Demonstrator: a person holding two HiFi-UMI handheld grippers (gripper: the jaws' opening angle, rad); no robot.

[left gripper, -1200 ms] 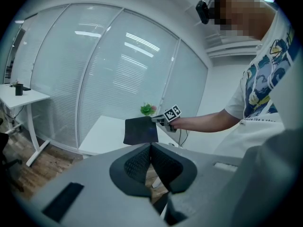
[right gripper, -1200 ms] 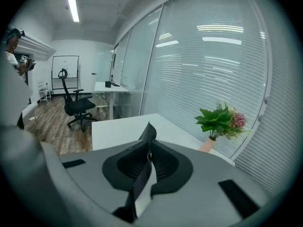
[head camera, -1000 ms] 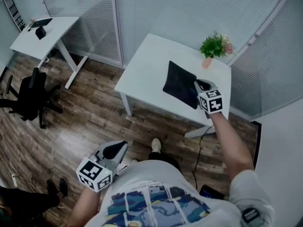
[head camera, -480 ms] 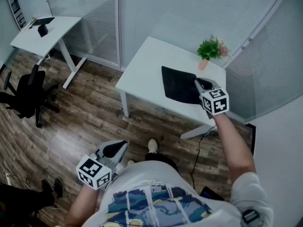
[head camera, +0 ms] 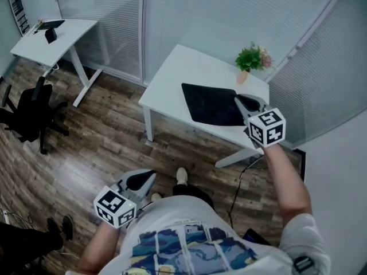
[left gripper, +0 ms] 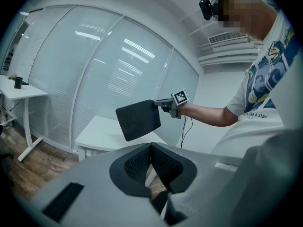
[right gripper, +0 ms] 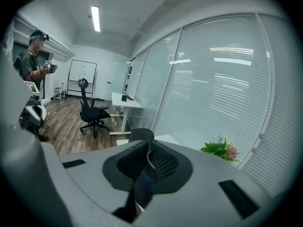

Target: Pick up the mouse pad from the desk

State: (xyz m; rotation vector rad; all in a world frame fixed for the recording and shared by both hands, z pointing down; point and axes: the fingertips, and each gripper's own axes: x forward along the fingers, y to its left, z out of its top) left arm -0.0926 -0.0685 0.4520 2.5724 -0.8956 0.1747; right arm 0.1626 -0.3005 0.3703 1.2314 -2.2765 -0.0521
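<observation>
The right gripper (head camera: 241,103) clamps one edge of the black mouse pad (head camera: 210,103) between its closed jaws, holding it in the air, clear of the white desk (head camera: 166,89) below. In the head view the pad sits at about one o'clock from the person, with a potted plant (head camera: 250,59) at the desk's far corner, at one o'clock from the pad. The left gripper (head camera: 145,177) hangs low at seven o'clock, beside the person's torso, jaws pressed together on nothing. A black office chair (head camera: 28,114) stands at nine o'clock on the wood floor.
</observation>
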